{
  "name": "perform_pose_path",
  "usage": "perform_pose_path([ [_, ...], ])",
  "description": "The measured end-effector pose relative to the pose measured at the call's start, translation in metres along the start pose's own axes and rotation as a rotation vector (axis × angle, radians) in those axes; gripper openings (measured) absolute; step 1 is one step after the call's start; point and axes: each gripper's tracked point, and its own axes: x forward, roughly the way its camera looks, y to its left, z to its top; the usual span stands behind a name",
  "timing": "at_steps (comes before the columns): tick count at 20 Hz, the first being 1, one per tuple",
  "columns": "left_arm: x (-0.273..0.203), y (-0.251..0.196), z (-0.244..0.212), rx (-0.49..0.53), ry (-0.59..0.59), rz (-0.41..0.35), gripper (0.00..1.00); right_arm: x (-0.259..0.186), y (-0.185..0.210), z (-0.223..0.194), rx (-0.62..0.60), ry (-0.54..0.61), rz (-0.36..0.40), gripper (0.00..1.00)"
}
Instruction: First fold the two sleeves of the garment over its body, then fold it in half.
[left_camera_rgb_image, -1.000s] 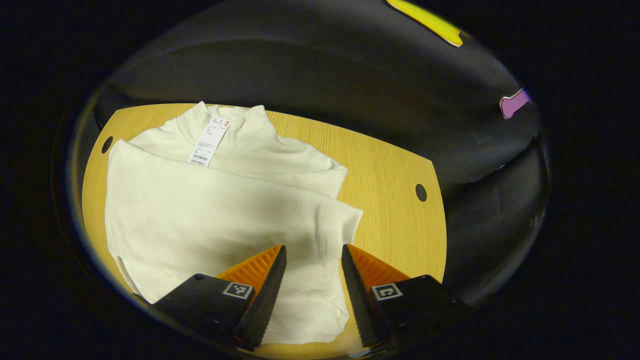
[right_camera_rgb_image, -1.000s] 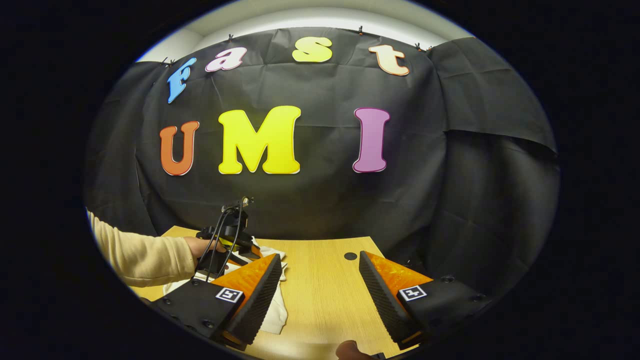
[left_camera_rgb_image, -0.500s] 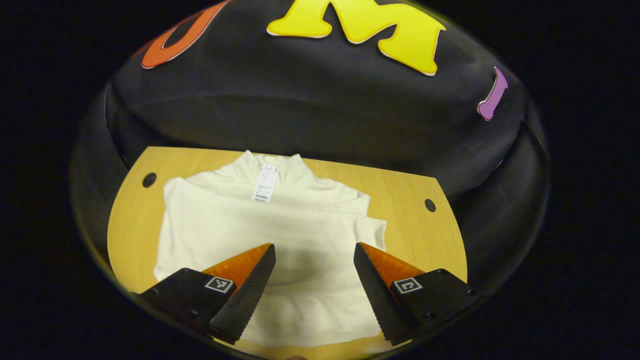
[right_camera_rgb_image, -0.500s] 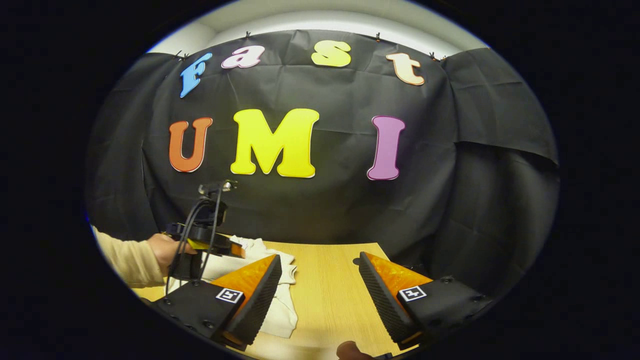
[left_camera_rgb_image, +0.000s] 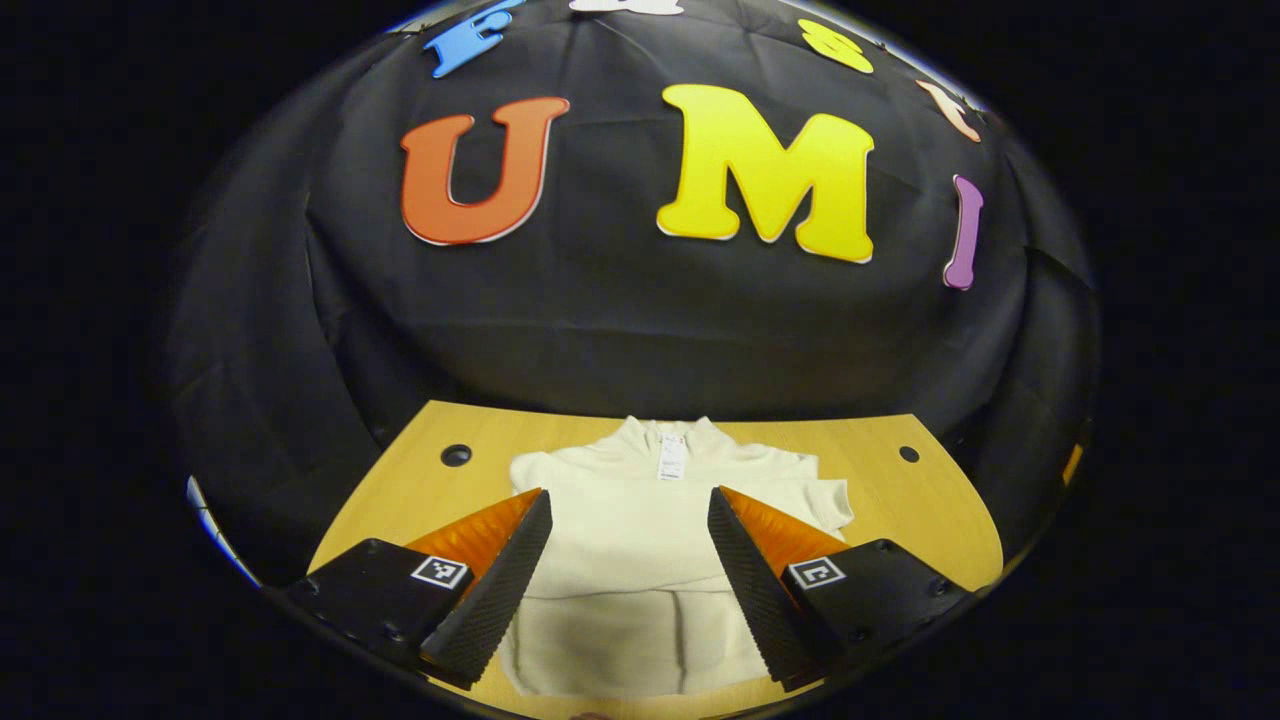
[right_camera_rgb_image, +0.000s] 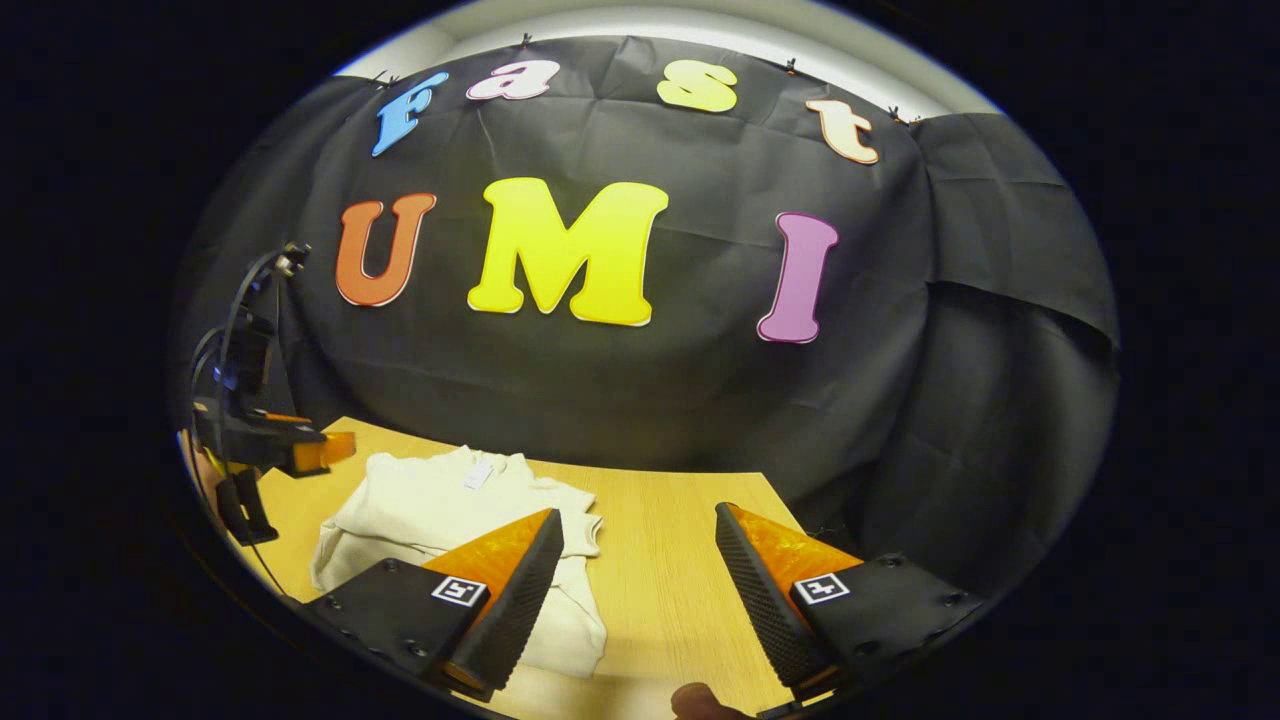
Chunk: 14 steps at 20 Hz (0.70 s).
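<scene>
Both claws stand spread with nothing between their fingers: the left gripper (left_camera_rgb_image: 629, 575) hangs above the near edge of the garment (left_camera_rgb_image: 640, 560), the right gripper (right_camera_rgb_image: 638, 590) over bare table (right_camera_rgb_image: 670, 560) beside it. The white garment lies flat mid-table, collar and tag (left_camera_rgb_image: 671, 457) toward the booth wall, hem toward the person, so it points lengthwise away from the person. Both sleeves look folded across the body, giving a compact rectangle. A crosswise crease shows near the hem, yet the collar lies exposed, so the halving fold seems to remain.
</scene>
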Motion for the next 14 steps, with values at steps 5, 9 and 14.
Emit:
perform_pose_path([
  [5,-0.033,0.059,-0.037,0.014,0.015,0.076,0.99,0.018,0.031,-0.039,-0.029,0.108,0.025,0.95],
  [9,-0.05,0.091,-0.099,-0.005,0.128,0.11,1.0,0.033,0.057,-0.085,-0.017,0.231,0.052,0.96],
  [14,-0.056,0.095,-0.191,-0.078,0.392,0.104,0.99,0.051,0.071,-0.164,-0.003,0.448,0.06,0.95],
])
